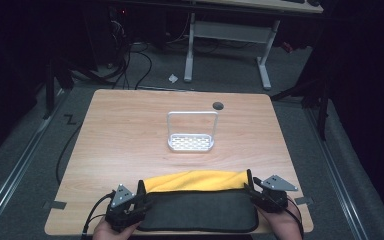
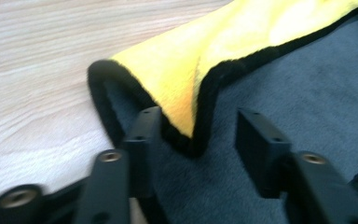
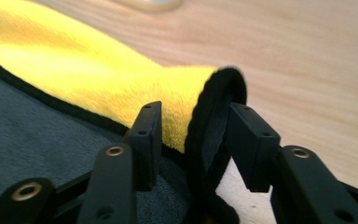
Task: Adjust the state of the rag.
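High view: wooden table (image 1: 130, 130), grey floor (image 1: 220, 75).

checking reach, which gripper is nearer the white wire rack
Right, slightly. The right gripper sits below-right of the white wire rack; the left gripper lies lower, below-left.

White wire rack (image 1: 191, 132) mid-table, wooden table (image 1: 125, 130), white-legged desk (image 1: 227, 35) beyond, floor cables (image 1: 130, 60)

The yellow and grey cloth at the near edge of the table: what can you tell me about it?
The cloth is soft and fleecy, yellow on one face, dark grey on the other, with a black bound edge. It lies folded on the wooden table, a yellow strip showing along its far side. The left tongs and right tongs stand open around its two folded corners.
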`<state>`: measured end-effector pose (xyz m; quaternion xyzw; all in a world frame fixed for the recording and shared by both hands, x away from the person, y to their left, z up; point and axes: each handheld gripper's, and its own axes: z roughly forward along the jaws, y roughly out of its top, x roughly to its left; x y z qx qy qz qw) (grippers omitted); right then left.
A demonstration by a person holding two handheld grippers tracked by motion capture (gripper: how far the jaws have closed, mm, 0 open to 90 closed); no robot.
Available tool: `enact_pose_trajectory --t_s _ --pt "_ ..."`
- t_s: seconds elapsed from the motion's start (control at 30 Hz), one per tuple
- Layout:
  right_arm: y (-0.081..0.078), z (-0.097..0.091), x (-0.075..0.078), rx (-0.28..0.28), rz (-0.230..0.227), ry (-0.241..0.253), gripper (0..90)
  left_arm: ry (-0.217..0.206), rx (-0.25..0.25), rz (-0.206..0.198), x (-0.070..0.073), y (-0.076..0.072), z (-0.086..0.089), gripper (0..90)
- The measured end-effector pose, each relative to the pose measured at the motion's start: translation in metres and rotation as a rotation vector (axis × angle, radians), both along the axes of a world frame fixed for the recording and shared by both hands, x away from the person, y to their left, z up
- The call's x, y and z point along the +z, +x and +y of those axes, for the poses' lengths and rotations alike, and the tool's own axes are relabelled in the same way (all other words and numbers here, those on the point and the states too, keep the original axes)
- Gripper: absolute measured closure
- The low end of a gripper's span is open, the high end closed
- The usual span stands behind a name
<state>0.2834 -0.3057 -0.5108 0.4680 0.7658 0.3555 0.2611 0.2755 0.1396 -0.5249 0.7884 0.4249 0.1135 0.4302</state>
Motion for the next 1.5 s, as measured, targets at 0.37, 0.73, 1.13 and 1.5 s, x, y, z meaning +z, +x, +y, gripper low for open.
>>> enact_pose_trajectory --t_s 0.37,0.73,1.13,1.5 --pt "0.020 0.009 0.027 0.014 -0.103 -0.038 86.4 0.021 0.004 -0.070 0.040 0.058 0.008 84.1" --pt "0.115 0.009 0.015 -0.110 -0.045 0.024 70.6 0.060 0.145 0.011 0.027 0.154 0.005 60.6" --pt "0.073 0.018 0.005 0.014 0.005 -0.034 69.7 -0.024 0.140 -0.037 0.019 0.094 0.017 62.4" --pt "0.031 0.019 -0.017 0.063 0.095 -0.072 86.4 0.114 -0.022 -0.023 -0.009 0.047 -0.013 73.0"
